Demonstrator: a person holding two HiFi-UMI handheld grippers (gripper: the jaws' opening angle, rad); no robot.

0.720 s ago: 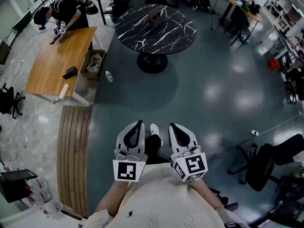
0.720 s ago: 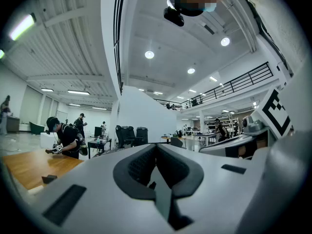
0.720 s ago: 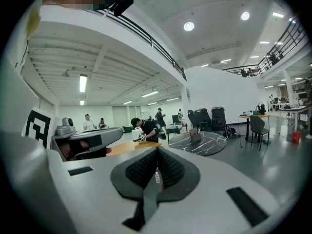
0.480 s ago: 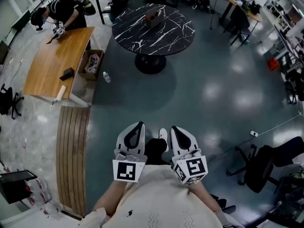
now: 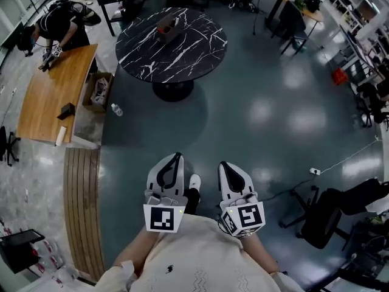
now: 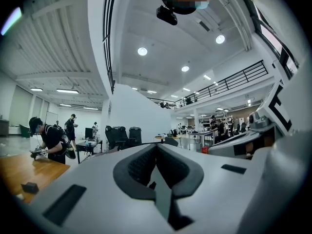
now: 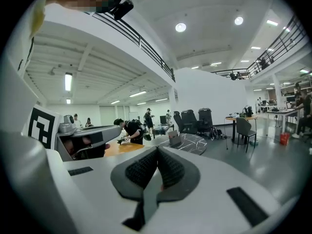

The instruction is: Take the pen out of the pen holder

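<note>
One brownish pen holder (image 5: 168,25) stands on the round black marble table (image 5: 182,50), well apart from the grippers; its contents are too small to see. Left gripper (image 5: 177,156) and right gripper (image 5: 222,163) hang near the person's chest, jaws together, empty.

The left gripper (image 5: 176,157) and the right gripper (image 5: 222,164) sit side by side low in the middle of the head view, held close to the person's chest and pointing toward the top of the frame. On each, the jaws are pressed together with nothing between them. The left forearm (image 5: 137,252) and the right forearm (image 5: 265,249), both in cream sleeves, angle inward from the bottom edge.
</note>
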